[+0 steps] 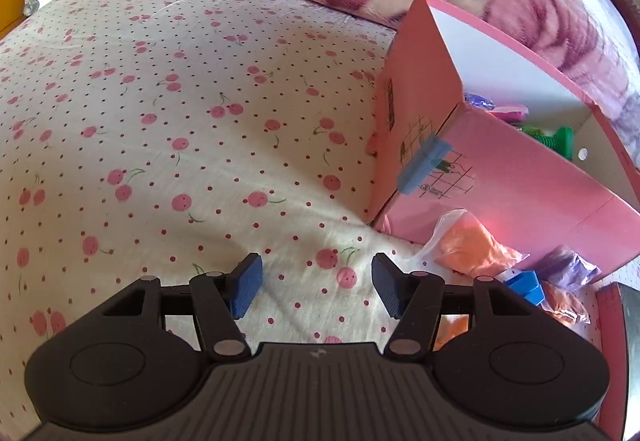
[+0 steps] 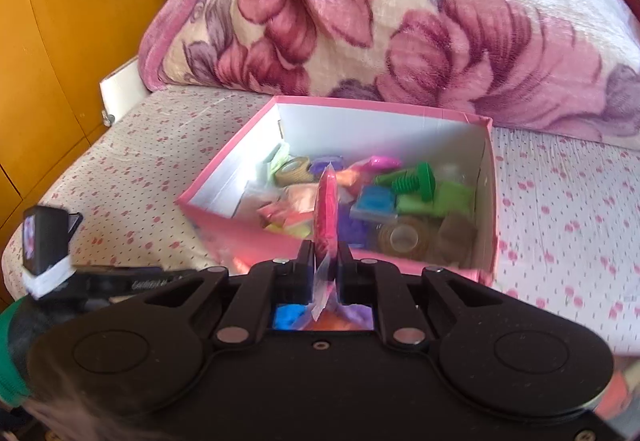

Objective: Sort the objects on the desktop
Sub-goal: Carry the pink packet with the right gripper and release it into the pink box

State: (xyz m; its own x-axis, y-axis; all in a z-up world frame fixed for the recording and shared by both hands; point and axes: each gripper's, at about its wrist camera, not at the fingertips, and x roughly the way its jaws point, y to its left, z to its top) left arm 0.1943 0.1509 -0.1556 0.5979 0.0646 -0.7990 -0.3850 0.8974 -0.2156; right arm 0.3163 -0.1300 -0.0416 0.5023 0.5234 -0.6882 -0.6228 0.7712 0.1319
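The right gripper (image 2: 325, 261) is clamped on a red bagged packet (image 2: 327, 209), held upright just short of the pink box (image 2: 240, 229). The left gripper (image 1: 316, 287) stands apart, empty, over the bedsheet (image 1: 180, 121). Step judged: depositing. Next: carry forward over the rim, release.

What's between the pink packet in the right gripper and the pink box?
Nothing visible. The right gripper holds the pink packet upright just short of the pink box's near wall. The box is open-topped, though already well filled with items.
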